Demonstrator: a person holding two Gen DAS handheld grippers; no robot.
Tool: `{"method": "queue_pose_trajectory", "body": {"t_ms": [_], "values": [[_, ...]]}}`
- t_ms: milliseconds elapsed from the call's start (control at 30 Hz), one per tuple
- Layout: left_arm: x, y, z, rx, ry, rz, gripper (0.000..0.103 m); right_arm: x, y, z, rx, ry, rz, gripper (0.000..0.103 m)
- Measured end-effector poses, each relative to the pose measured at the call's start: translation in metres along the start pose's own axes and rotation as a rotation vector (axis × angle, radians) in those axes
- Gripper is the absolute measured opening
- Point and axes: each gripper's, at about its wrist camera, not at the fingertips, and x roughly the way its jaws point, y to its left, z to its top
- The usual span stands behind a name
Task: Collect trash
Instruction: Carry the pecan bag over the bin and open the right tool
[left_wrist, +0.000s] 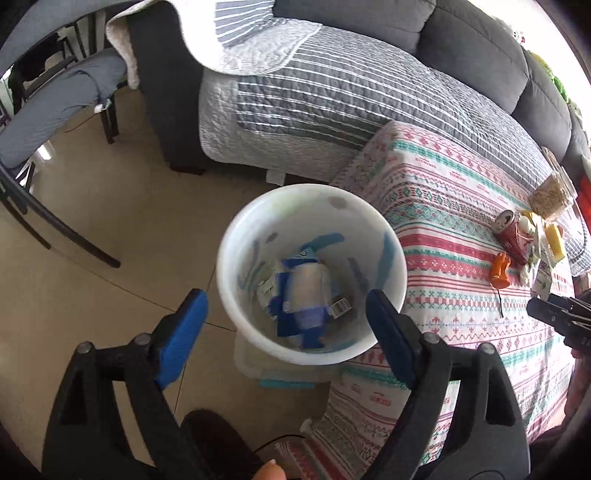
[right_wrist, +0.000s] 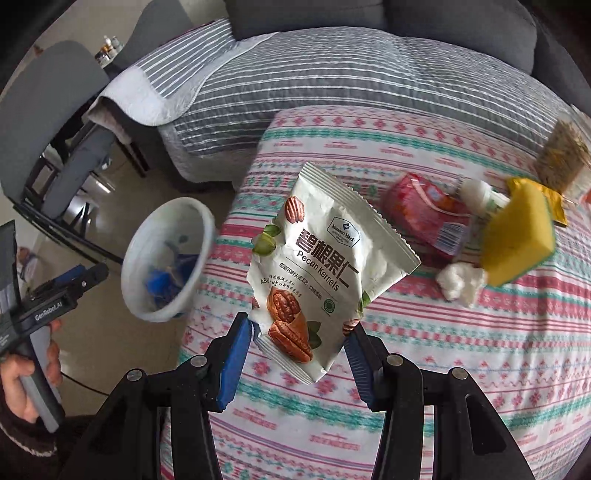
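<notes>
A pecan kernels bag (right_wrist: 325, 280) is clamped in the right gripper (right_wrist: 299, 332) over the table (right_wrist: 461, 369); the bin (right_wrist: 166, 258) is seen at 9 o'clock. The left gripper (left_wrist: 284, 306) is spread empty above the bin.

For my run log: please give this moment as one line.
left gripper: open, over bin | right gripper: holds pecan bag | above table

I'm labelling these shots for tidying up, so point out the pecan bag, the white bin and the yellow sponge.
pecan bag (right_wrist: 325, 273): right wrist view, on its printed front.
white bin (left_wrist: 258, 218): left wrist view, on the inner wall under the far rim.
yellow sponge (right_wrist: 517, 236): right wrist view, on its broad yellow face.
</notes>
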Motion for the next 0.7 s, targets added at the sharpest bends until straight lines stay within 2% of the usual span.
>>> {"method": "queue_pose_trajectory", "body": {"t_ms": [167, 300, 500, 700], "values": [[-0.008, 0.016, -0.004, -0.001, -0.006, 0.056, 0.090, 0.016, 0.036, 0.014, -0.022, 0.012, 0.031, 0.052], [-0.014, 0.036, -0.008, -0.029, -0.015, 0.120, 0.098, 0.028, 0.067, 0.027, -0.055, 0.013, 0.049, 0.052], [-0.018, 0.061, -0.011, -0.071, -0.016, 0.140, 0.098, 0.054, 0.109, 0.046, -0.087, 0.026, 0.076, 0.053], [-0.023, 0.080, -0.012, -0.106, -0.024, 0.139, 0.098, 0.075, 0.132, 0.052, -0.107, 0.043, 0.068, 0.054]]}}
